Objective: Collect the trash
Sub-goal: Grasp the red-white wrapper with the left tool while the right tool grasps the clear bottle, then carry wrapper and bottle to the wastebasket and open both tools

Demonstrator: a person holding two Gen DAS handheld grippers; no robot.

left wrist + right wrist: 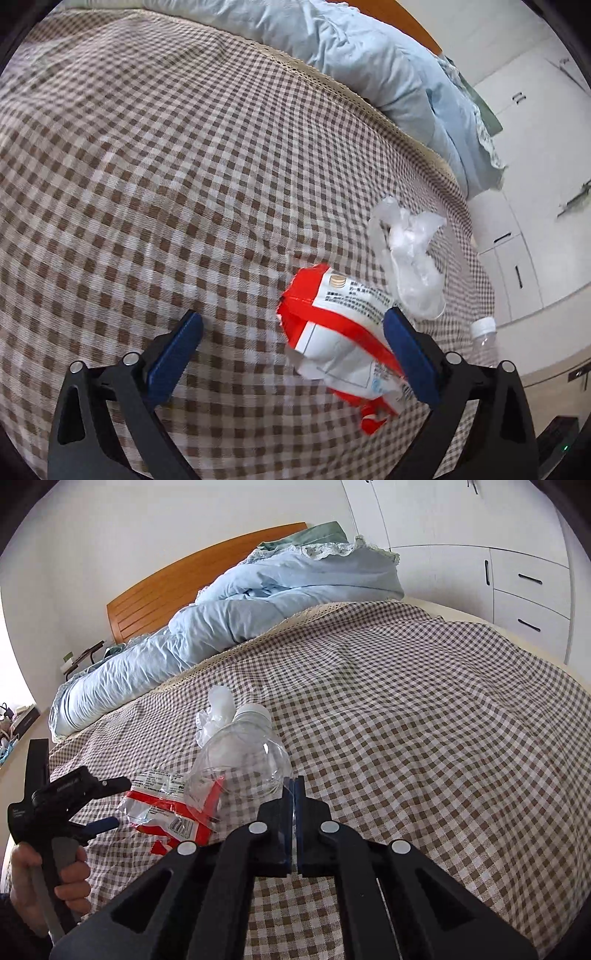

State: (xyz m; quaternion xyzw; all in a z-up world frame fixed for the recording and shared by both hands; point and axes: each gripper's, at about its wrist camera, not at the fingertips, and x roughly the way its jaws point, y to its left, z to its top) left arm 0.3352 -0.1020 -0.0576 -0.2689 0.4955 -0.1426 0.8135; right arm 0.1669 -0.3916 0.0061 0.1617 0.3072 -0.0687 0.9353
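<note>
A red and white snack wrapper (340, 332) lies on the checked bedspread (166, 184), between the fingers of my open left gripper (291, 350), close to the right finger. It also shows in the right wrist view (166, 808). A crumpled clear plastic bag (410, 251) lies just beyond it and shows too in the right wrist view (218, 712). My right gripper (294, 805) is shut on a clear plastic bottle (243, 760) with a white cap, held above the bed. The bottle's cap shows at the left wrist view's right edge (484, 332).
A light blue duvet (207, 627) is bunched along the wooden headboard (177, 590). White cabinets with drawers (528, 590) stand beyond the bed. The bed's edge drops to the floor on the right in the left wrist view (476, 258). The left gripper and hand show at the left (66, 805).
</note>
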